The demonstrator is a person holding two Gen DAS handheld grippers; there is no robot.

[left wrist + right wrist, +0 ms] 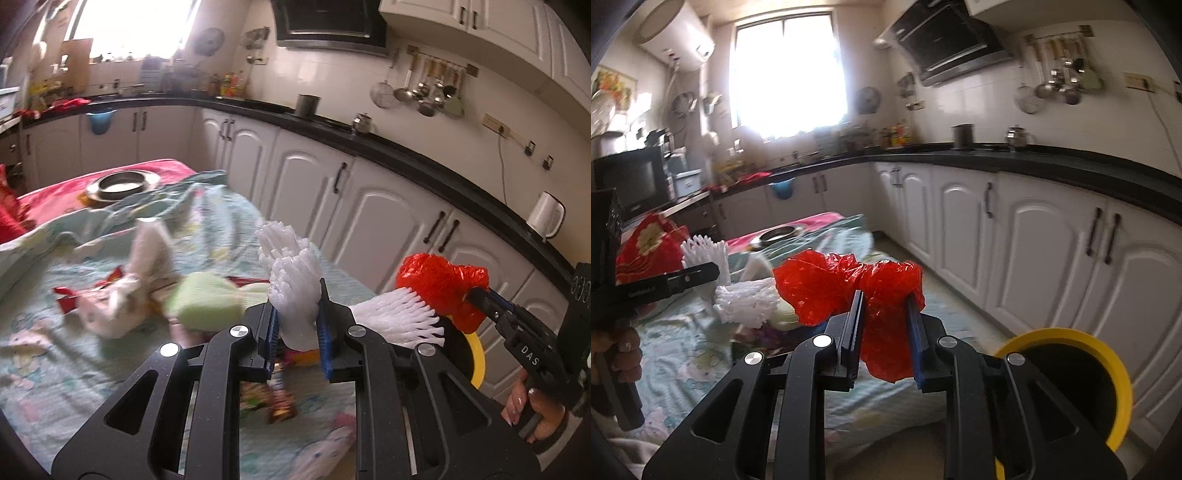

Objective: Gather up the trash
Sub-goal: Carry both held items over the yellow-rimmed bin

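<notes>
My left gripper (297, 314) is shut on a white foam fruit net (293, 284), held above the table; it also shows in the right wrist view (701, 254). My right gripper (886, 314) is shut on a crumpled red plastic bag (846, 284), seen to the right in the left wrist view (439, 284). A second white foam net (395, 317) lies by the table's right edge. A yellow-rimmed black bin (1089, 387) stands on the floor, low right of the right gripper. Crumpled white paper (118, 299), a green wrapper (201, 302) and snack wrappers (280, 402) lie on the table.
The table carries a light patterned cloth (66, 380) and a metal bowl (122, 184) at its far end. White cabinets (1034, 251) under a black counter run along the right. A narrow floor strip lies between table and cabinets.
</notes>
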